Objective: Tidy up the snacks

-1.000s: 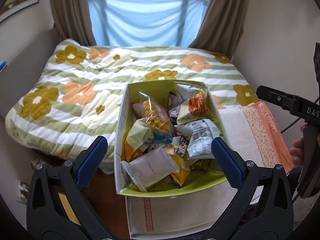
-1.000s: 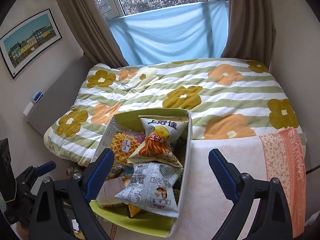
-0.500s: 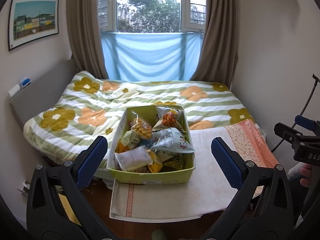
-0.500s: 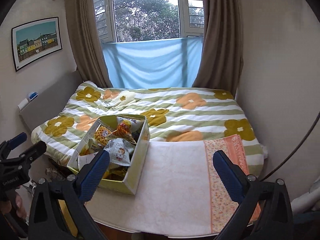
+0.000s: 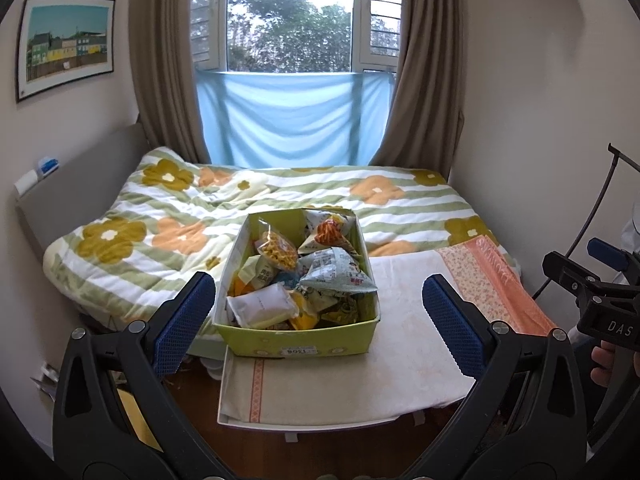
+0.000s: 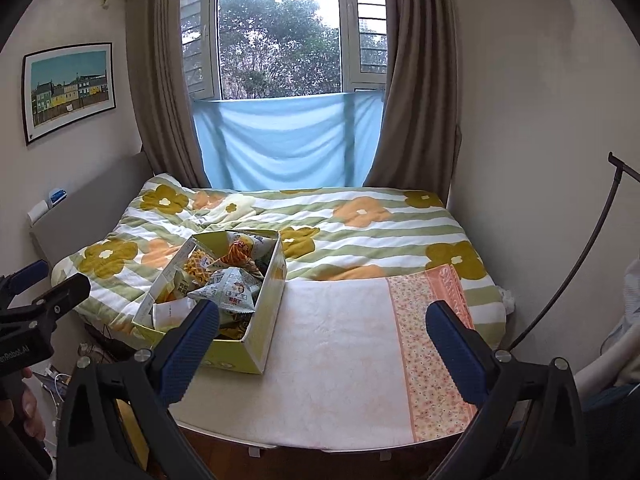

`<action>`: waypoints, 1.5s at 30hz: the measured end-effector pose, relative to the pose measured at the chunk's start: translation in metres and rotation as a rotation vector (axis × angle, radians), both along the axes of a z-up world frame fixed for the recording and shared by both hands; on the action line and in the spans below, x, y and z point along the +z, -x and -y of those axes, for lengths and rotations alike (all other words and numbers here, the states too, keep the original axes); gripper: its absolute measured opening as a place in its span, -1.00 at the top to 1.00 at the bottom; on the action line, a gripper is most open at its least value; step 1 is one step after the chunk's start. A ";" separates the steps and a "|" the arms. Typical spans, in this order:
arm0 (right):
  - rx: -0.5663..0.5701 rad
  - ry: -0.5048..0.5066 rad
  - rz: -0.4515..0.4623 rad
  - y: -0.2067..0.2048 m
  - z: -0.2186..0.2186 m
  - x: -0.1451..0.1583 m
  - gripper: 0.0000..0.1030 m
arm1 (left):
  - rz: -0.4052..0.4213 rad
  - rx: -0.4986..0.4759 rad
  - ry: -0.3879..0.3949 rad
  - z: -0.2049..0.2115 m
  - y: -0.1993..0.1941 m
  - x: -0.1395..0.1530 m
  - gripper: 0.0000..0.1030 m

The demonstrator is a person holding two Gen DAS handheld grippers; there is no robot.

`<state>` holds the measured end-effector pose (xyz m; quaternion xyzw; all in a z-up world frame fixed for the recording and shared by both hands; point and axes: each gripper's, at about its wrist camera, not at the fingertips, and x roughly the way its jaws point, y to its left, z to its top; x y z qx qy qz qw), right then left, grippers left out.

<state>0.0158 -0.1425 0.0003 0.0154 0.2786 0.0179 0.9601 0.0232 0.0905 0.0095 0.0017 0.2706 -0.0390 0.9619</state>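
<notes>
A yellow-green cardboard box (image 5: 304,344) (image 6: 256,344) full of several snack bags sits on a white and orange cloth (image 5: 404,364) (image 6: 340,352) at the near end of the bed. A grey-white triangular bag (image 5: 336,272) (image 6: 228,290) and an orange chips bag (image 5: 330,232) lie on top. My left gripper (image 5: 318,322) is open and empty, held back from the box's front wall. My right gripper (image 6: 322,338) is open and empty too, over the cloth to the right of the box.
A flowered striped quilt (image 5: 224,208) (image 6: 360,224) covers the bed behind the box. Walls close in on both sides, with a grey headboard (image 5: 80,188) at left. Wooden floor (image 5: 192,400) shows below the bed edge. A dark cable (image 6: 576,264) hangs at right.
Both grippers pulled back and up from the box, which now looks smaller and farther. The window and picture came into view. The right gripper's jaws stand slightly wider than a second ago.
</notes>
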 end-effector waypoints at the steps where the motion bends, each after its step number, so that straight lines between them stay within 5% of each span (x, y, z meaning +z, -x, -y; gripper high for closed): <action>1: -0.001 -0.003 0.002 0.000 0.000 -0.001 -0.99 | 0.000 -0.002 0.001 0.000 0.001 -0.001 -0.99; 45: -0.018 0.000 -0.003 0.001 -0.007 -0.005 -0.99 | 0.002 -0.002 0.003 0.003 -0.008 -0.011 -0.99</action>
